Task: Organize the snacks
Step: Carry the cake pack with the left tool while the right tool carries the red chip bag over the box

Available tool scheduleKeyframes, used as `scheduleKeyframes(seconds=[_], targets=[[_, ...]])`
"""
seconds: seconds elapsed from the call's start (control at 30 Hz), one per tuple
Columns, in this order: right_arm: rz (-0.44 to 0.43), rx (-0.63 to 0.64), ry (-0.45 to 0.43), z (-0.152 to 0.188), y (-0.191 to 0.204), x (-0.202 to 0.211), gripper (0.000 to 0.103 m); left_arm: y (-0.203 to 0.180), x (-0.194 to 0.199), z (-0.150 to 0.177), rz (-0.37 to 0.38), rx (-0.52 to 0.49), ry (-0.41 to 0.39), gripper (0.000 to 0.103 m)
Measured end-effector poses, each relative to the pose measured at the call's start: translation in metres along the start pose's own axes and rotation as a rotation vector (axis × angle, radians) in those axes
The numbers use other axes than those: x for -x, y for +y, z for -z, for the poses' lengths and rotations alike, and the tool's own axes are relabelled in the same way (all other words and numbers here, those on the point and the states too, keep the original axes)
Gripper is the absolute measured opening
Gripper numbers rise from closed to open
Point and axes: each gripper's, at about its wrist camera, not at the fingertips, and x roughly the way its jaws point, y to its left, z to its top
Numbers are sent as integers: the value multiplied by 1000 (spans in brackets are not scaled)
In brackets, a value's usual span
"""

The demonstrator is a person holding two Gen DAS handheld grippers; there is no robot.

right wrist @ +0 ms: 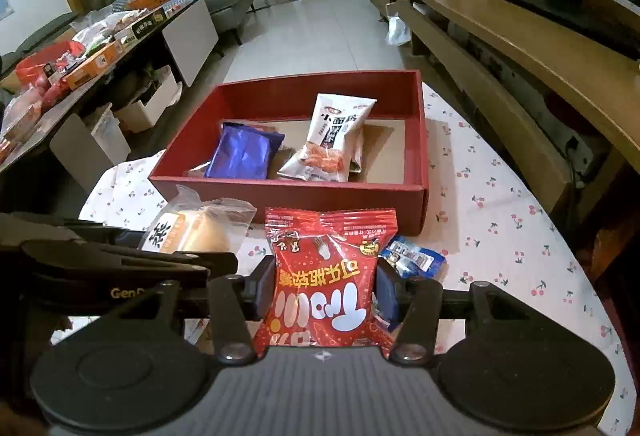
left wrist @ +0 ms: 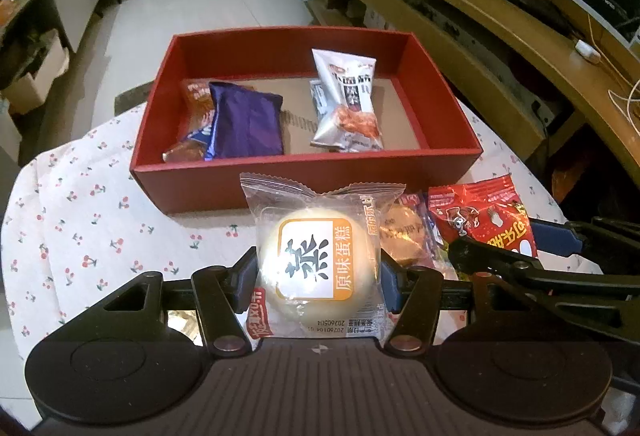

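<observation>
Cherry-print cloth (right wrist: 492, 204) covers the round table, and on it sits the red box (left wrist: 304, 178), which I'll use as my marker for everything else. Inside the box, toward its left side, lies a purple packet (left wrist: 246, 124) overlapping an orange-brown wrapper; toward the middle-right, a silver snack pouch (left wrist: 348, 104) leans on another small packet.

Just in front of the box's near wall, both tools are loaded. The left gripper (left wrist: 318, 276) is clamped on a clear-wrapped steamed cake (left wrist: 312, 256), its blue pads pressing either side of the round cake. Beside it, further right along the box's near wall, the right gripper (right wrist: 324, 292) is closed on a red candy bag (right wrist: 326, 276), squeezing it at the waist. Below the front right corner of the box a small blue-and-white packet (right wrist: 414, 260) lies on the cloth, and a brownish wrapped biscuit (left wrist: 404, 236) shows between the two held items.

My guess is that both snacks go over the near wall next. The two tools sit very close, so they could knock arms if they travel together. The cake is soft; a hard squeeze may dent it, and its slick wrapper could slip. The candy bag is puffy and may slide out of its narrow pinch. Either item carried too low could catch the box's near wall and shove the light box across the cloth.
</observation>
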Motion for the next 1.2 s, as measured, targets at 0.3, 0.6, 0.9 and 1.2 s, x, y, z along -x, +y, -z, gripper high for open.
scheduleKeyframes(seconds=[0.3,0.6,0.9,1.2], targets=[[-7,-15,-30,-11,-1,2,66,3,7,-10,-3,11,-39,66],[0,-18,-44,-17,-1,3,66,0,8,-11,-22,3,-51,65],[2,-17,-47,-22,-1,1,66,0,11,-15,-57,-4,-73,65],[2,-15,-59,-31,2,-2,66,0,13,-22,-92,-14,-100,65]])
